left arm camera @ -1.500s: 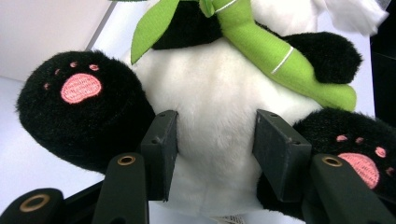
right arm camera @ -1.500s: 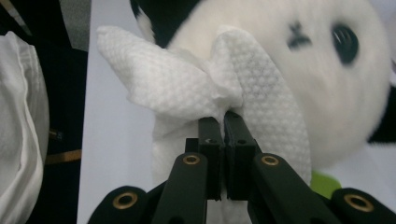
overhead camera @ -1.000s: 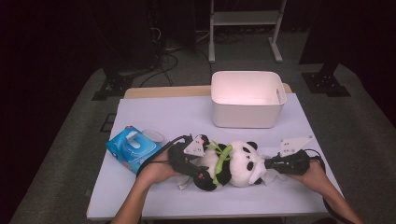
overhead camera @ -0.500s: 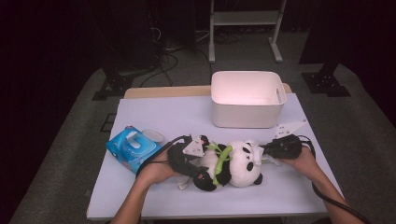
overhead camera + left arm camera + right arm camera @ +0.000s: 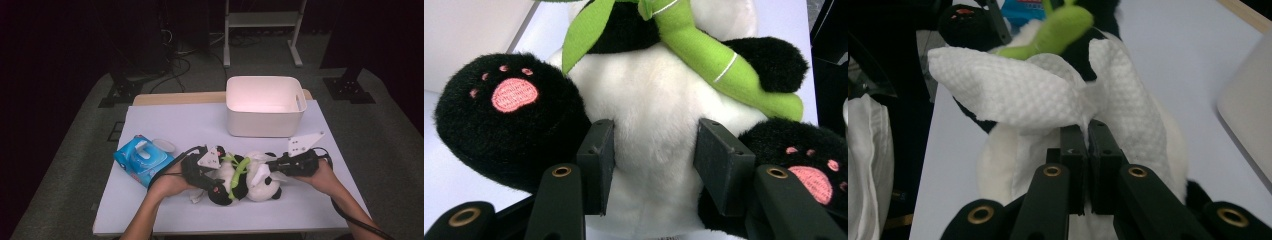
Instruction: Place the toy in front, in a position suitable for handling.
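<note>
A black-and-white panda plush [image 5: 248,186] with a green bamboo stalk lies on its back on the white table [image 5: 175,125]. My left gripper [image 5: 212,175] is shut on its body. In the left gripper view the pads [image 5: 596,150] press into the white belly [image 5: 654,100] between the two black feet. My right gripper [image 5: 272,165] comes in from the right, over the head end. Its jaws [image 5: 1087,132] are shut on a white paper tissue [image 5: 1013,85], which drapes over the panda's white head [image 5: 998,170].
A blue pack of wipes [image 5: 142,157] with its lid flipped open lies left of the panda. A white plastic bin [image 5: 265,105] stands at the back of the table. Beyond the table's edges the floor is dark, with stands and cables.
My right gripper has moved left towards the panda and risen a little, with the tissue in it. The left gripper and the panda have stayed in place.
</note>
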`<move>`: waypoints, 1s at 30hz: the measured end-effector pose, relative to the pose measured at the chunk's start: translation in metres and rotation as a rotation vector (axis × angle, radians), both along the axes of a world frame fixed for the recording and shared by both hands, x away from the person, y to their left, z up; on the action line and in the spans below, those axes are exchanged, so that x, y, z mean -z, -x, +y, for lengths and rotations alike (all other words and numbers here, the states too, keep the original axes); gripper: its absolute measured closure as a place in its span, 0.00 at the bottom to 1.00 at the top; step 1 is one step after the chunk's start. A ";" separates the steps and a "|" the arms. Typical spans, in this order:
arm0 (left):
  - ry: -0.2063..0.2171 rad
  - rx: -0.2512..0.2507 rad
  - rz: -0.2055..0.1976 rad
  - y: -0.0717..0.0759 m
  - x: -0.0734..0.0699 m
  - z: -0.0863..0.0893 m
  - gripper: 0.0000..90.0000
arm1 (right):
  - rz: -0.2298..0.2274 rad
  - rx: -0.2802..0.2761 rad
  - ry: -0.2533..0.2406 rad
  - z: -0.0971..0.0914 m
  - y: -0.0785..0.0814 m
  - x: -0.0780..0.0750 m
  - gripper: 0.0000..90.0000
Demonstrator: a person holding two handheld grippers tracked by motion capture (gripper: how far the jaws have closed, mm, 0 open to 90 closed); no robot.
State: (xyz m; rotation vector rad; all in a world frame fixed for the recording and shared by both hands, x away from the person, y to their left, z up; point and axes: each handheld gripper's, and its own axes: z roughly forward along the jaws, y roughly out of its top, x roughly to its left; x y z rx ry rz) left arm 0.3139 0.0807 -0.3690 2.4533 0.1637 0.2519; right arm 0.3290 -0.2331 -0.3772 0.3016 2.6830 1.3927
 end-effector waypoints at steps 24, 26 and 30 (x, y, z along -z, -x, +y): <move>0.025 0.033 0.016 -0.002 0.001 -0.009 0.57 | -0.032 -0.066 0.080 0.011 0.014 -0.009 0.96; 0.030 0.036 0.016 -0.002 0.001 -0.011 0.57 | -0.023 -0.063 0.080 0.006 0.014 -0.008 0.96; 0.030 0.043 0.016 -0.002 0.001 -0.017 0.57 | -0.006 -0.030 0.096 -0.008 0.014 -0.005 0.96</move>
